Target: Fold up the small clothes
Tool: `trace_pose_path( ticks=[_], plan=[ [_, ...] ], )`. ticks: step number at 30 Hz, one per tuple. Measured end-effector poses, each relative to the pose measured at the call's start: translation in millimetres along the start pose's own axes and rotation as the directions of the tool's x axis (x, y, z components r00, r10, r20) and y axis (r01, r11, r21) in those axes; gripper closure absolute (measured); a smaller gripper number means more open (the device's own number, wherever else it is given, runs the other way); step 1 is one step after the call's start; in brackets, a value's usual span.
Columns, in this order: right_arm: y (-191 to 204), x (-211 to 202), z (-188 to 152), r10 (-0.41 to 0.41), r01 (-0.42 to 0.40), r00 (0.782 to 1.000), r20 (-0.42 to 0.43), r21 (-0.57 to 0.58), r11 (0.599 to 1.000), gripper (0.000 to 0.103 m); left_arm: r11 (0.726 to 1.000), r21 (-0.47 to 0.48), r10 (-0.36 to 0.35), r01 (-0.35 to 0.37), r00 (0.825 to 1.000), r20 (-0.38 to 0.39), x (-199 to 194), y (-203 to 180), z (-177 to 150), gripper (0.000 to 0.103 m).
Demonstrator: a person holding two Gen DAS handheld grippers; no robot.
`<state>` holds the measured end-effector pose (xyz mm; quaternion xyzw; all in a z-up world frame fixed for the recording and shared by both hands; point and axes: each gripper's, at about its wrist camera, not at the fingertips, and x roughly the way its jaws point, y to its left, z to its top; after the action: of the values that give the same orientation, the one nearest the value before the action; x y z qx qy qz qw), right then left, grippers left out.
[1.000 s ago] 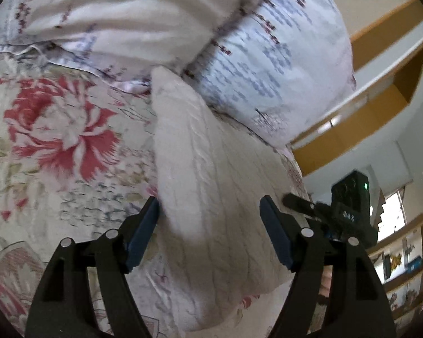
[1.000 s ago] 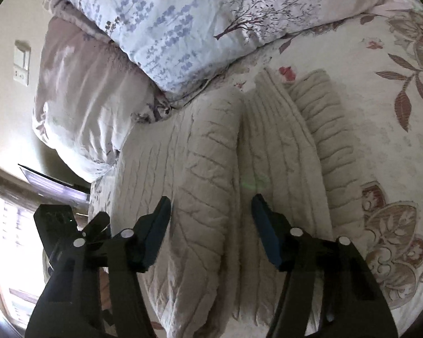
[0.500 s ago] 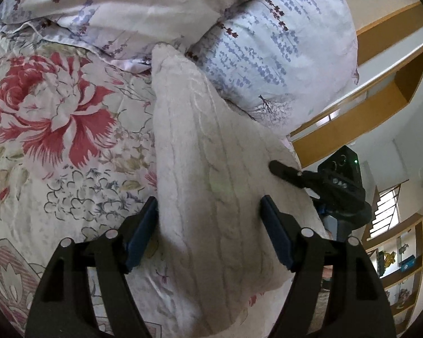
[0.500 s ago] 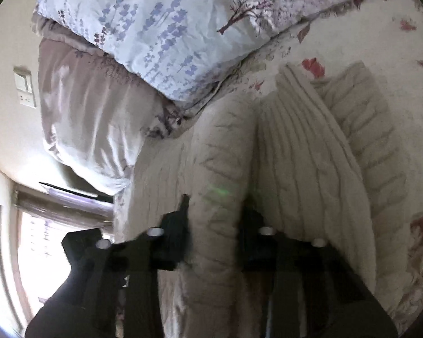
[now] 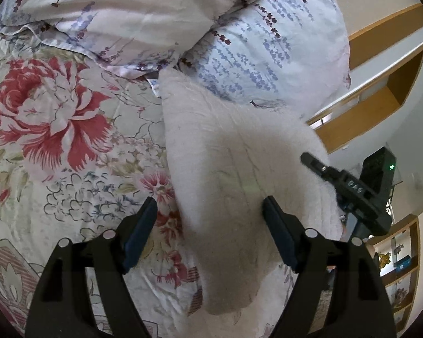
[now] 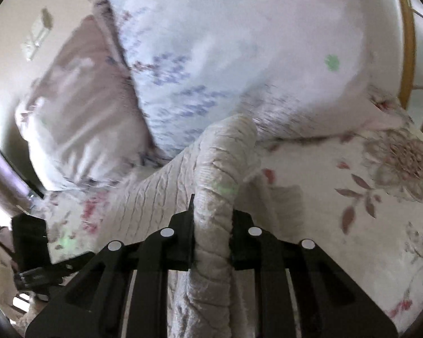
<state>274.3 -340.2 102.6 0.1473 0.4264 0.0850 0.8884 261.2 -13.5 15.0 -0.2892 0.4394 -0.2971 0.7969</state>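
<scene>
A cream cable-knit sweater [image 5: 234, 174] lies on the floral bedspread [image 5: 56, 140], its far corner against the pillows. My left gripper [image 5: 210, 217] is open, its blue-padded fingers astride the sweater's near part. My right gripper [image 6: 213, 219] is shut on a raised fold of the same sweater [image 6: 220, 174] and holds it lifted off the bed. In the left wrist view the right gripper [image 5: 349, 188] shows at the sweater's right edge. The right wrist view is motion-blurred.
Two lavender-print pillows [image 5: 268, 42] lie right behind the sweater; they also show in the right wrist view [image 6: 211, 56]. A wooden shelf unit [image 5: 380, 84] is on the wall to the right. The bedspread [image 6: 352, 197] extends to the right of the lifted fold.
My right gripper closed on a sweater fold and lifted it, swinging up toward the pillows. The sweater's right side rose. My left gripper stayed open and pulled back slightly.
</scene>
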Motion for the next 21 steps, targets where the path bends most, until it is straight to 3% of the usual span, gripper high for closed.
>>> trace_pose_path(
  ticks=[7, 10, 13, 18, 20, 21],
  plan=[
    [-20, -9, -16, -0.01, 0.011, 1.0, -0.019, 0.058, 0.998, 0.085, 1.0, 0.003, -0.02, 0.02, 1.0, -0.006, 1, -1, 0, 0.027],
    [-20, -7, -23, -0.057, 0.058, 0.997, -0.049, 0.033, 0.998, 0.085, 0.999, 0.023, -0.03, 0.031, 0.999, -0.016, 1, -5, -3, 0.028],
    [-29, -19, -18, -0.007, 0.007, 1.0, 0.005, 0.09, 0.996, 0.085, 0.998, 0.054, -0.036, 0.037, 0.999, -0.015, 0, -11, -4, 0.028],
    [-42, 3, -21, -0.088, 0.091, 0.995, -0.043, 0.093, 0.991, 0.085, 0.995, 0.093, -0.045, 0.048, 0.998, -0.033, 1, -17, -5, 0.028],
    [-61, 21, -28, -0.073, 0.091, 0.991, -0.115, 0.161, 0.983, 0.078, 0.993, 0.113, -0.038, 0.043, 0.998, -0.045, 3, -20, -6, 0.028],
    [-69, 22, -30, -0.054, 0.079, 0.99, -0.127, 0.2, 0.977, 0.068, 0.992, 0.121, -0.031, 0.037, 0.998, -0.048, 4, -21, -6, 0.028]
  ],
)
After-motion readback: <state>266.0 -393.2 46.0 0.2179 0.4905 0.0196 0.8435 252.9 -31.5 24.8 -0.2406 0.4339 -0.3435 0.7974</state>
